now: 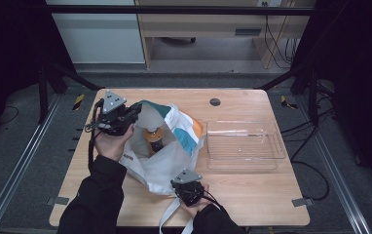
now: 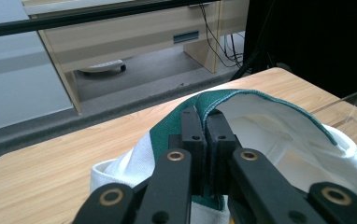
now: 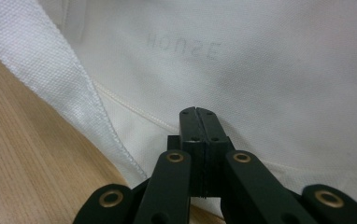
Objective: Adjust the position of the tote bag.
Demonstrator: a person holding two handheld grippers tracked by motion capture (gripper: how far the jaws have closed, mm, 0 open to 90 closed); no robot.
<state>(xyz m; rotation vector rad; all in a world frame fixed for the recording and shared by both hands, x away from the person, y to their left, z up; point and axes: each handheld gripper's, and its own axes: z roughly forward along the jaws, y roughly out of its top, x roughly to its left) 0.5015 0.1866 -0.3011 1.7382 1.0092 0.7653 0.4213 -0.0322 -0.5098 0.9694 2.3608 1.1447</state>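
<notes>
A white tote bag [image 1: 167,163] with green and orange print lies open on the wooden table [image 1: 252,195]. Inside it stands a bottle [image 1: 153,138] with a brown-orange top. My left gripper [image 1: 134,111] is shut on the bag's green rim [image 2: 242,95] and holds that edge up; in the left gripper view its tips [image 2: 204,116] pinch the hem. My right gripper [image 1: 180,187] is at the bag's near bottom edge. Its jaws [image 3: 198,112] are shut and lie against the white cloth [image 3: 270,70]. I cannot tell whether any cloth is pinched there.
A clear plastic tray [image 1: 245,122] sits to the right of the bag. The bag's white strap [image 1: 167,217] trails toward the table's near edge. A round cable hole [image 1: 215,102] is at the far middle. Dark frame posts flank the table.
</notes>
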